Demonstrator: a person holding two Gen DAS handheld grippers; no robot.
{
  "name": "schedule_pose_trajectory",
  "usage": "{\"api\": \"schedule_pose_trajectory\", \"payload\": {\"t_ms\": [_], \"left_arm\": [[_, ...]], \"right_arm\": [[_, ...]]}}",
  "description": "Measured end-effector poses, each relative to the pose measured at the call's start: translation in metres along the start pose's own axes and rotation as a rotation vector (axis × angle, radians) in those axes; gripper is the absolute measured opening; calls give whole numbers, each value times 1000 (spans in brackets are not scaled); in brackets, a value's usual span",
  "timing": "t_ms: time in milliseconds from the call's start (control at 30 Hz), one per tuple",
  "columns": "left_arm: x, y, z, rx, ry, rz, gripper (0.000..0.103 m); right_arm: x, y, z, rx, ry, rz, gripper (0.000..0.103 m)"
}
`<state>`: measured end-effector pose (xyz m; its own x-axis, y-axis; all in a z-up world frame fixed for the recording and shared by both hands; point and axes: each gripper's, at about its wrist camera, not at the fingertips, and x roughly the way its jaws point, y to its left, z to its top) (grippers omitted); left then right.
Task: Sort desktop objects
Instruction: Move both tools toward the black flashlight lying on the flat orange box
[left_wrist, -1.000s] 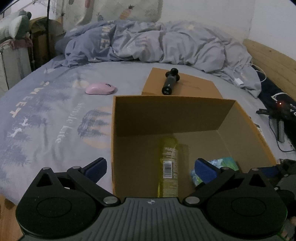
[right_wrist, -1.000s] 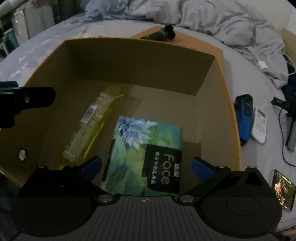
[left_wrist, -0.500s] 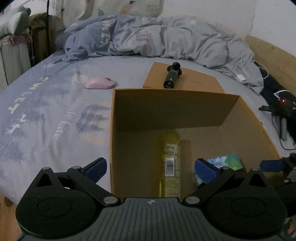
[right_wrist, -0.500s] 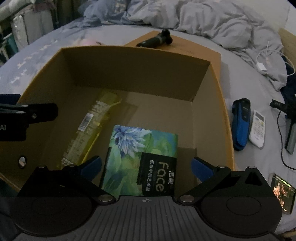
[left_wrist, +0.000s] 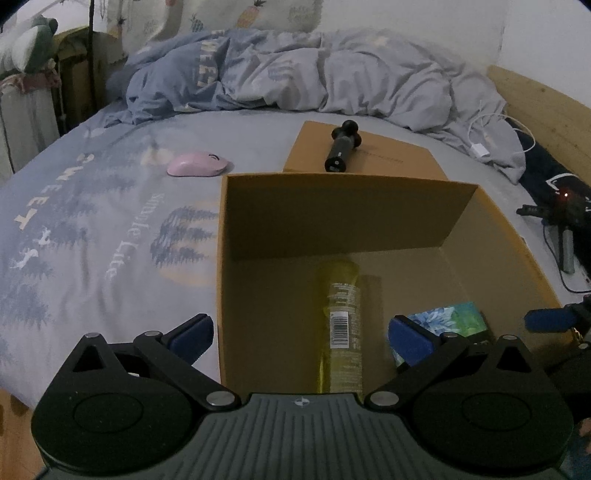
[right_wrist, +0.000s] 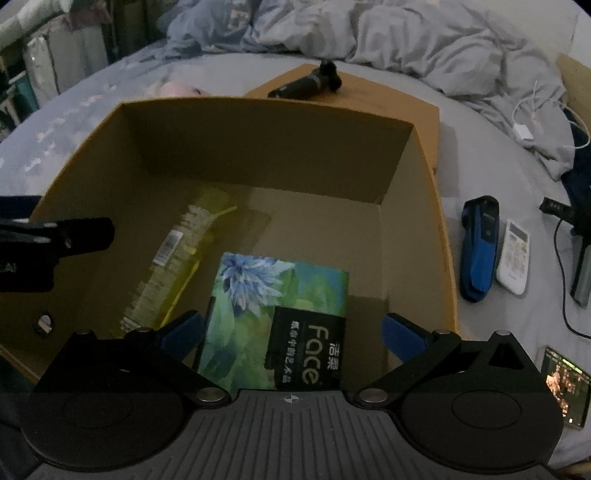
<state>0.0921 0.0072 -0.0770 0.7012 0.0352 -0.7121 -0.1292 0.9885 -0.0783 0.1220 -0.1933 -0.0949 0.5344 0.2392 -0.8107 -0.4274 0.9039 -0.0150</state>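
Observation:
An open cardboard box sits on the bed. Inside lie a yellow bottle and a green tissue pack. My left gripper is open and empty above the box's near left edge. My right gripper is open and empty above the tissue pack. A pink mouse lies left of the box. A black handle tool rests on the box's flap. A blue shaver and a white remote lie right of the box.
A crumpled grey duvet fills the back of the bed. A white charger cable and dark gear with cords lie at the right. A lit phone lies near the right front. A wooden bed frame runs along the right.
Both grippers have drawn back and risen a little from the box. The tissue pack and bottle lie still.

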Motion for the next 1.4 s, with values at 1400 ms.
{"api": "schedule_pose_trajectory", "payload": {"t_ms": [1400], "left_arm": [[4,12,98,-7,-121,-9,103]], "right_arm": [[-39,-58,108,176,-238,82,103]]}}
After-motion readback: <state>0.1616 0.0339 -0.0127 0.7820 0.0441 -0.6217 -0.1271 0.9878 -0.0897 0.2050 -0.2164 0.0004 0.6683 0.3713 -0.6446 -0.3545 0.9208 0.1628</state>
